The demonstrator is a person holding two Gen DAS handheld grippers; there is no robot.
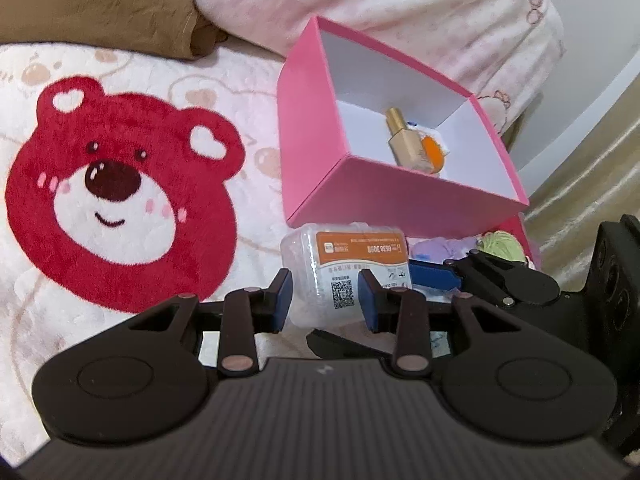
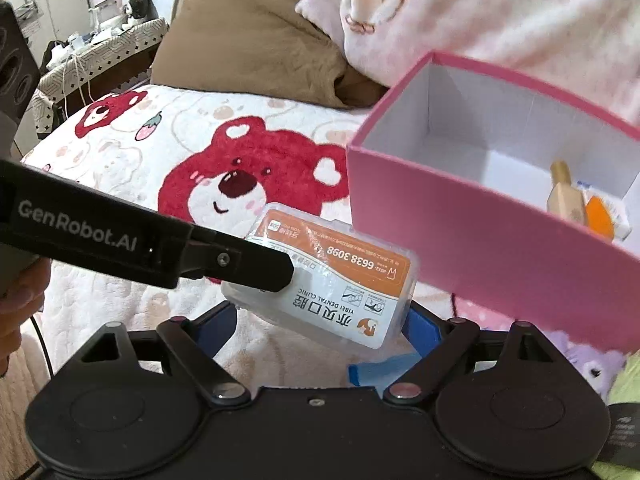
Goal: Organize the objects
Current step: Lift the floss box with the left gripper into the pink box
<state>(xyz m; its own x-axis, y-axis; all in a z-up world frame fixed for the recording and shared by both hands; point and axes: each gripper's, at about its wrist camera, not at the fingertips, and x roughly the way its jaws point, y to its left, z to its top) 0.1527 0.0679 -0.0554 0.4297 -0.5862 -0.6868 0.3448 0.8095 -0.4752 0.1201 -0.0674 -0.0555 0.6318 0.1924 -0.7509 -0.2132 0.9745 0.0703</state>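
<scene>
A clear plastic case with an orange and white dental-clinic label hangs tilted above the bed. My left gripper is shut on it near one corner; in the right wrist view its black upper finger lies on the case. My right gripper stands wide open, its blue pads close beside the case's two ends. Just behind sits an open pink box, also. It holds a beige bottle with a gold cap and an orange item.
A cream blanket with a big red bear covers the bed. A brown pillow and a pink quilt lie behind the box. A purple plush and a green ball sit at its near right corner.
</scene>
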